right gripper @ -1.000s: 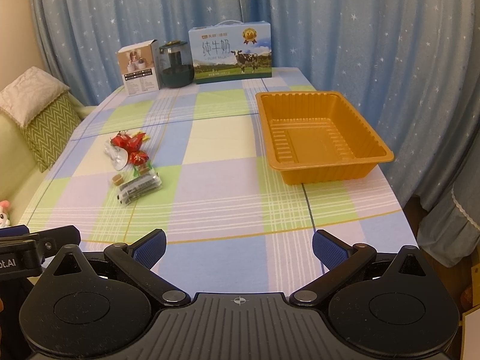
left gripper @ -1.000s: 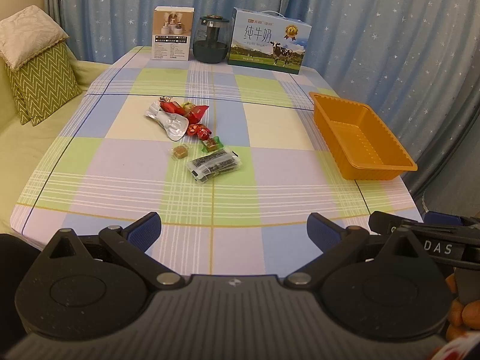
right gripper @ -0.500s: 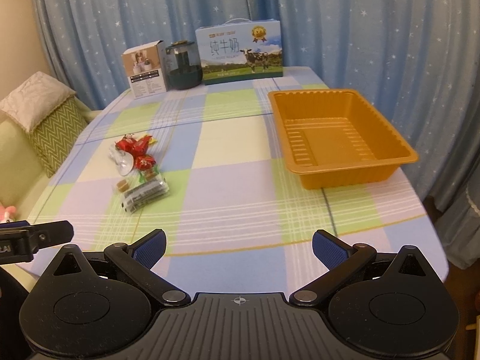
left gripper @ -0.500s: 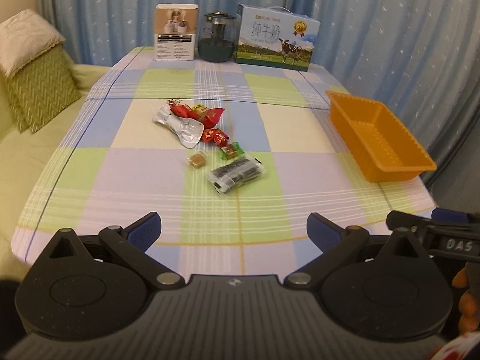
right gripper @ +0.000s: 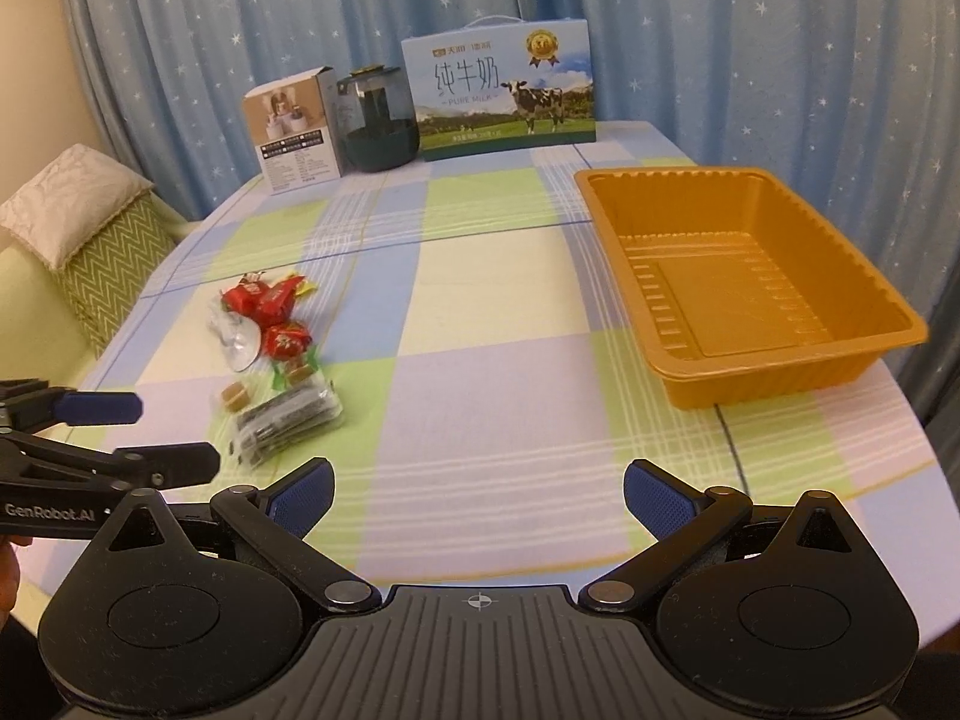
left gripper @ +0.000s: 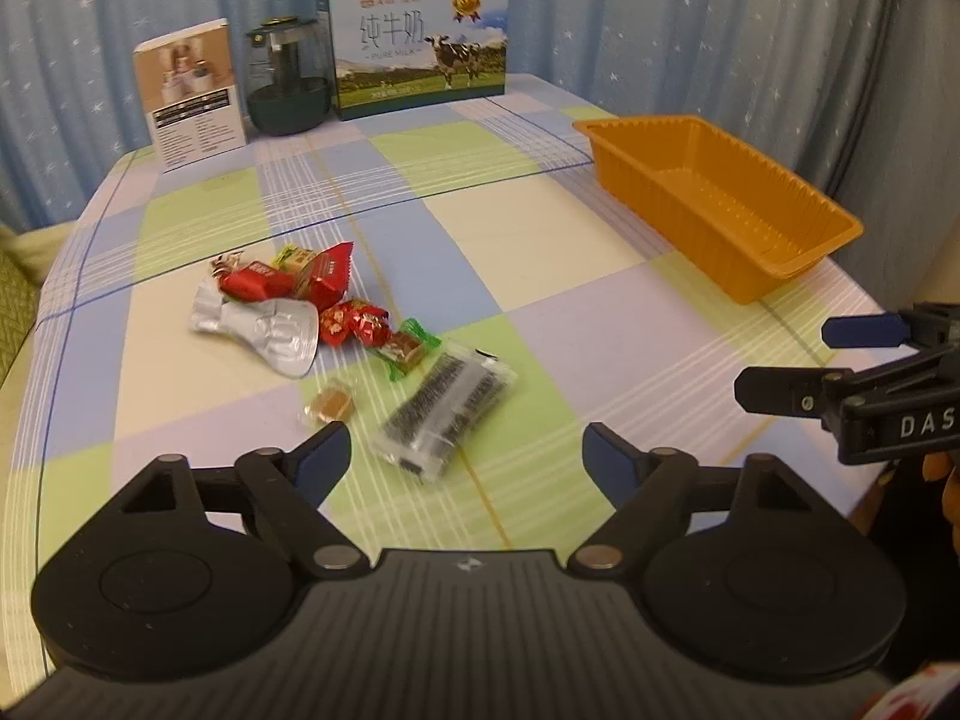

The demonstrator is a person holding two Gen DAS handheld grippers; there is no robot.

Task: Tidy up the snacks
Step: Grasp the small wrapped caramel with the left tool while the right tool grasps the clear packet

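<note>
Left wrist view: nothing has been sorted yet. The orange plastic tray [left gripper: 720,204] stands empty at the right side of the checked tabletop [left gripper: 540,252], well apart from the snacks, which all lie in a loose cluster left of centre: red-wrapped candies [left gripper: 312,282], a silver foil packet [left gripper: 270,333], a green-wrapped candy [left gripper: 408,351], a small brown caramel [left gripper: 330,405] and a clear packet of dark snack bars [left gripper: 447,414]. The left tongs [left gripper: 467,459] point down at a slant toward the near edge of this cluster; their jaws have just been closing but stand apart, with nothing pressed between the pads, the clear packet lying just ahead of the gap. The right tongs [left gripper: 786,363] enter at the right edge, side-on, jaws apart and empty. Right wrist view: the tray [right gripper: 750,276] is confirmed bare inside, and the snack cluster [right gripper: 270,354] sits undisturbed at left. The right tongs [right gripper: 478,498] are held low over the near tabletop, slanted downward, jaws wide apart and empty, aimed at bare cloth between cluster and tray. The left tongs [right gripper: 174,438] show at the left edge, close to the clear packet [right gripper: 288,423]. Assessment: the whole transfer of snacks to the tray remains to be done; a first pick-up appears imminent.
</note>
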